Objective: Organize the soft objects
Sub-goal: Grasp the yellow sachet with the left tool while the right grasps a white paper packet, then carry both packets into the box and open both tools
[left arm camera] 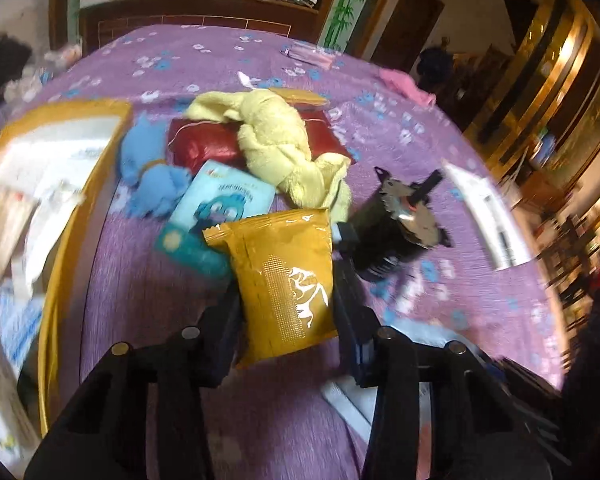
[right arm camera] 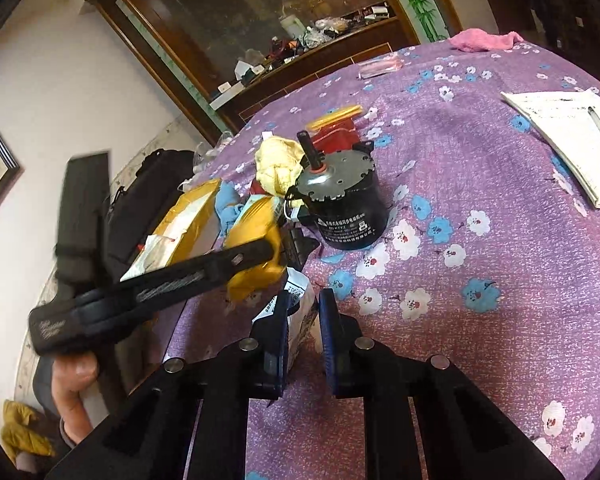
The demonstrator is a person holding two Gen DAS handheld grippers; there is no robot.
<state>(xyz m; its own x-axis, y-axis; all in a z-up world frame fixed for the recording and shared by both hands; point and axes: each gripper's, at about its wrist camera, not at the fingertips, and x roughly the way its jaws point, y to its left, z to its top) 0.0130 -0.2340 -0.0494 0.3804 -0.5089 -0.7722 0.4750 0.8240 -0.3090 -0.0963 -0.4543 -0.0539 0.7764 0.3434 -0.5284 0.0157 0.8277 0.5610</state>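
Note:
My left gripper (left arm camera: 286,292) is shut on a puffy yellow packet (left arm camera: 288,280) and holds it above the purple flowered tablecloth (left arm camera: 148,292). The packet also shows in the right wrist view (right arm camera: 256,236), clamped by the left gripper's finger (right arm camera: 204,272). Behind it lie a pale yellow towel (left arm camera: 280,140), a dark red pouch (left arm camera: 204,140), a blue cloth (left arm camera: 148,176) and a light blue packet (left arm camera: 224,200). My right gripper (right arm camera: 304,308) stands narrowly open over a white packet (right arm camera: 300,308) at the table edge.
A yellow cardboard box (left arm camera: 52,184) with packets in it stands at the left. A black motor (right arm camera: 340,204) stands mid-table. A pink cloth (right arm camera: 480,40) and a notebook with a pen (right arm camera: 572,136) lie further off.

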